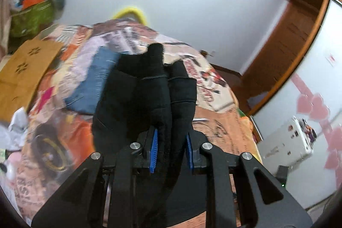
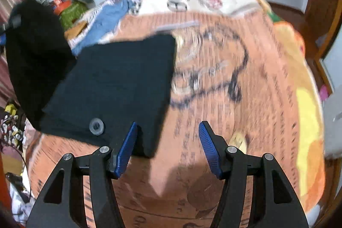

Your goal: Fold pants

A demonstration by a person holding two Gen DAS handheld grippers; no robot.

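The black pants (image 2: 119, 80) lie partly folded on the orange printed bedspread (image 2: 245, 99), with a grey button (image 2: 96, 126) near their front edge. One end of them is lifted at the left (image 2: 36, 50). My left gripper (image 1: 172, 138) is shut on a bunched fold of the black pants (image 1: 149, 95) and holds it up above the bed. My right gripper (image 2: 167, 131) is open and empty, low over the bedspread just past the pants' front right corner; its left pad (image 2: 126, 149) overlaps the fabric's edge.
A folded blue garment (image 1: 94, 80) lies on the bed beyond the pants. A brown cardboard box (image 1: 25, 69) and a cluttered green bag (image 1: 30, 18) are at the left. A wooden door frame (image 1: 288, 46) and a white appliance (image 1: 286, 142) are on the right.
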